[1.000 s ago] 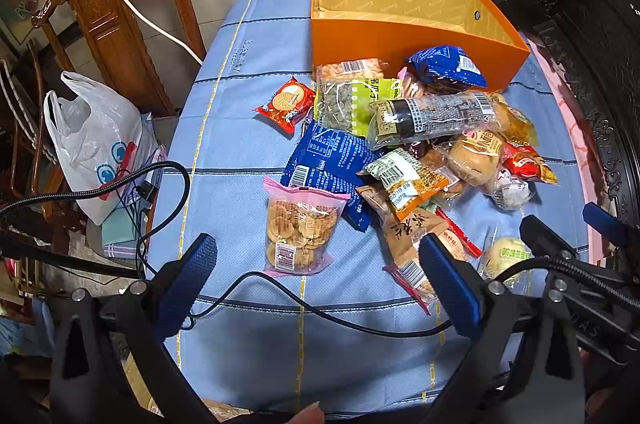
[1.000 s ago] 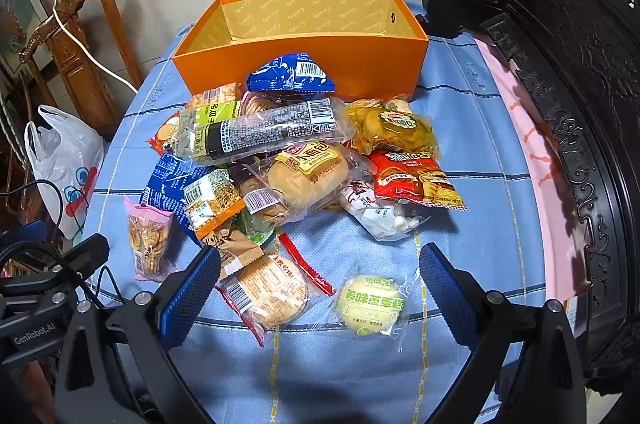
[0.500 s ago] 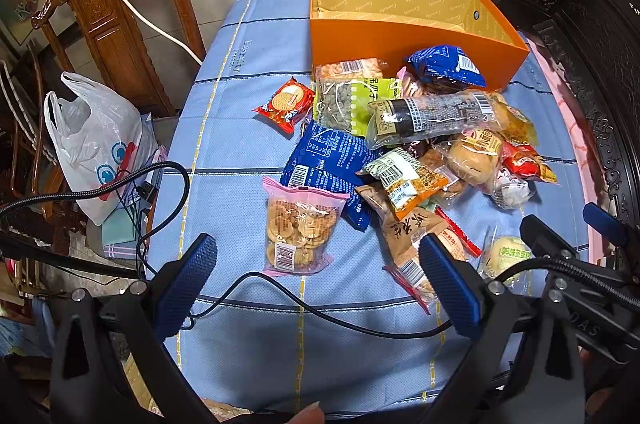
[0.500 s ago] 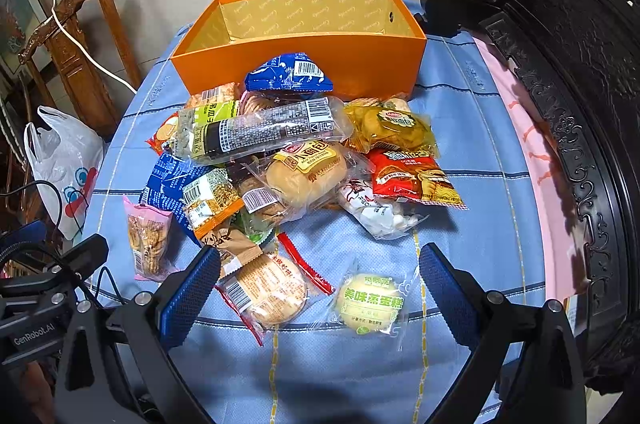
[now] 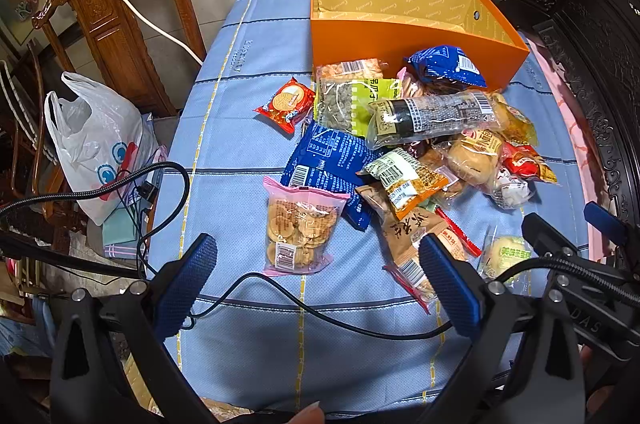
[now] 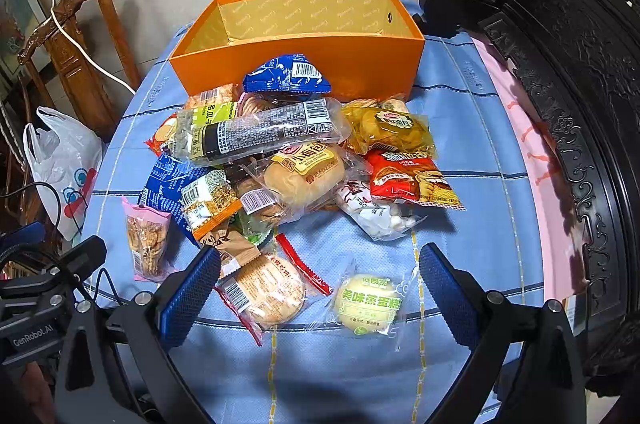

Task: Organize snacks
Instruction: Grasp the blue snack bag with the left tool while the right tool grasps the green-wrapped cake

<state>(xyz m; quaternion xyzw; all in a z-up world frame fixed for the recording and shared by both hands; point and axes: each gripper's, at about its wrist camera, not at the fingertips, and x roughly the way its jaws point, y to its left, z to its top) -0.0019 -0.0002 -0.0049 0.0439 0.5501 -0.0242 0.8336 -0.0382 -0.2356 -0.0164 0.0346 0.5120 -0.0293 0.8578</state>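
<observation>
An empty orange box (image 5: 404, 35) (image 6: 296, 63) stands at the far side of a blue cloth table (image 5: 248, 111) (image 6: 472, 143). In front of it lies a heap of wrapped snacks: a pink cracker bag (image 5: 298, 224) (image 6: 146, 240), a blue packet (image 5: 328, 163), a long dark roll (image 5: 432, 115) (image 6: 264, 131), a bun (image 6: 304, 171), a red packet (image 6: 412, 179), a round cake in red-edged wrap (image 6: 266, 292) and a green-labelled cake (image 6: 368, 300). My left gripper (image 5: 316, 284) hovers open near the cracker bag. My right gripper (image 6: 320, 296) is open above the two cakes, holding nothing.
A carved wooden chair (image 5: 116, 7) with a white cord stands left of the table, a white plastic bag (image 5: 96, 143) beside it. Dark carved furniture (image 6: 568, 63) flanks the right side. A black cable (image 5: 304, 304) trails over the near cloth.
</observation>
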